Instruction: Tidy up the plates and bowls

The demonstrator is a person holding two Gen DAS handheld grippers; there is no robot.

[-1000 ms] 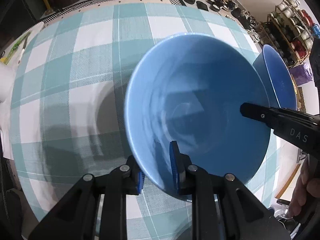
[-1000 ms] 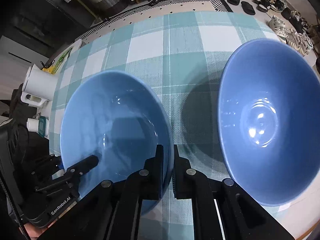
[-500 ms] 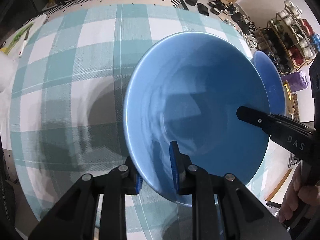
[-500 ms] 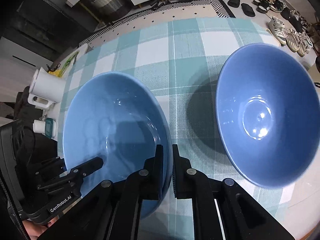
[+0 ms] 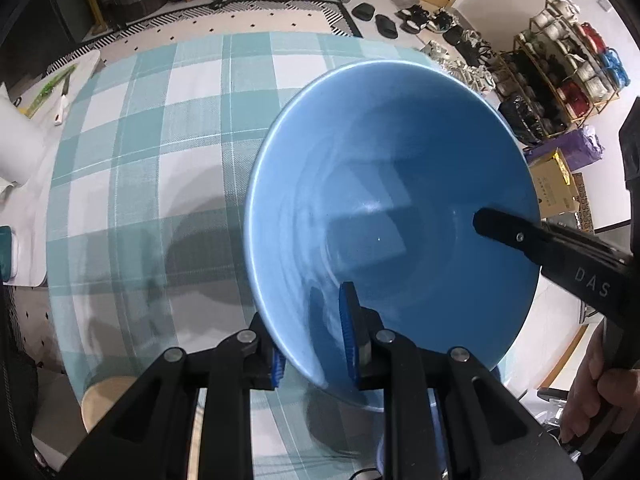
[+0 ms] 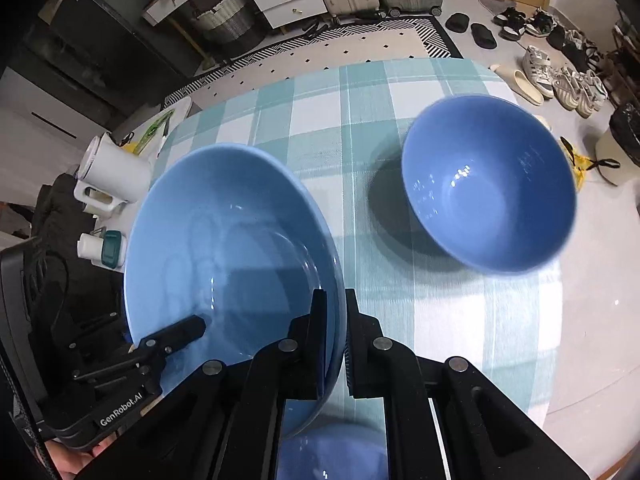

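Observation:
A large light-blue bowl [image 5: 392, 208] is held in the air above the checked table by both grippers. My left gripper [image 5: 314, 344] is shut on its near rim. My right gripper [image 6: 334, 344] is shut on its opposite rim, and its finger shows in the left wrist view [image 5: 528, 240]. In the right wrist view the same bowl [image 6: 224, 256] fills the left half and the left gripper's finger [image 6: 172, 336] reaches over its rim. A second, deeper blue bowl [image 6: 488, 184] stands on the table to the right. Part of another blue dish [image 6: 332, 452] shows under the right gripper.
The round table has a teal-and-white checked cloth [image 5: 152, 152]. A white jug [image 6: 112, 172] and a small white-and-teal container [image 6: 104, 246] stand at its left edge. A wooden stool [image 5: 104, 400] is below the table edge. A shoe rack [image 5: 568, 68] stands on the floor beyond.
Both grippers have lifted the large bowl higher and drawn back. The second bowl looks smaller and farther in the right wrist view and is now hidden behind the held bowl in the left.

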